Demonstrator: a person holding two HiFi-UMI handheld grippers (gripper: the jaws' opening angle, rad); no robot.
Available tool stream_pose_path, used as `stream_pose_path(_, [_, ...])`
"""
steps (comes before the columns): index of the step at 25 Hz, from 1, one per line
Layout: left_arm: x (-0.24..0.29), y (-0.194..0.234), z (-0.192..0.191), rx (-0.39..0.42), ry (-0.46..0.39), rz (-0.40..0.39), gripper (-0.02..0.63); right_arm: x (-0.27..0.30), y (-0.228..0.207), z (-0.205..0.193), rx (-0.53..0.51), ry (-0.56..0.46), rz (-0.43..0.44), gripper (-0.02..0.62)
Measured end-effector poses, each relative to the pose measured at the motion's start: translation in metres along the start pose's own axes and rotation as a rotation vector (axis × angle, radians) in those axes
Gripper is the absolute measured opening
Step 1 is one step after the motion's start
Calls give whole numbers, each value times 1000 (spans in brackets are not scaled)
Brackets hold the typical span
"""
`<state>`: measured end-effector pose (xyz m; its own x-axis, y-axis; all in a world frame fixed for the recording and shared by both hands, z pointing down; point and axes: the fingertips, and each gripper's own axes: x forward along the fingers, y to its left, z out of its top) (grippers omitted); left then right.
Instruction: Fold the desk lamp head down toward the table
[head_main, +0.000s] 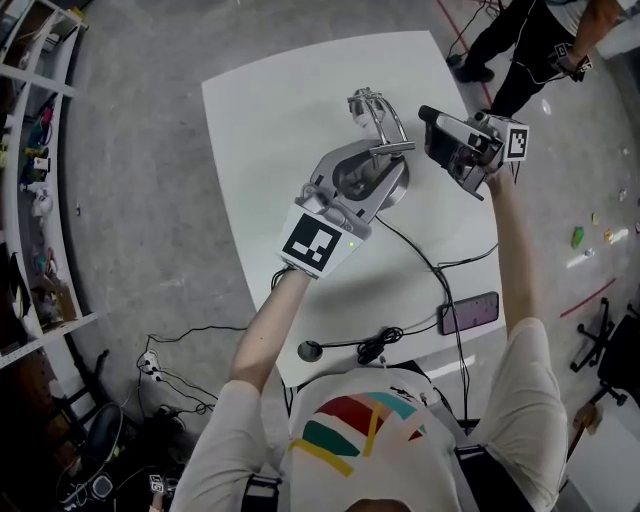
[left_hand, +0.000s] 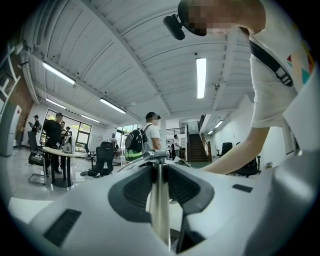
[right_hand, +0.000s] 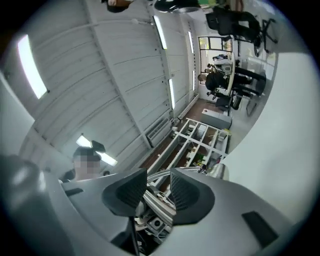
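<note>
Your left gripper (head_main: 385, 160) is clamped on the desk lamp (head_main: 371, 110). Its pads press the upright chrome post (left_hand: 159, 205) from both sides. The lamp stands about mid-table (head_main: 270, 110), nearer the right edge, and its cable (head_main: 420, 250) trails toward the near edge. Your right gripper (head_main: 427, 120) hangs just beside the lamp on the right-edge side, tilted upward, with its jaws parted and gripping nothing. The lamp's chrome rods (right_hand: 156, 202) show beyond the gap. A phone (head_main: 470, 312) lies by the near right corner.

Phone (head_main: 469, 313), maybe tablet, near table (head_main: 270, 120) edge; shelf (head_main: 38, 200) left.
</note>
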<state>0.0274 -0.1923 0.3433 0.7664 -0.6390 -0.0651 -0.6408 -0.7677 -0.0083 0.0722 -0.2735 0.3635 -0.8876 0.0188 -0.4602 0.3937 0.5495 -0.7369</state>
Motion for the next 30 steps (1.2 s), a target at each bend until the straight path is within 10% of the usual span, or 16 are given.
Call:
stream_pose_path(18, [-47, -32, 17, -35, 47, 208, 135, 65, 141, -19, -920, -76, -652, 141])
stream_pose_path(30, [-146, -90, 154, 125, -126, 468, 135, 108, 257, -121, -1255, -21, -799, 141])
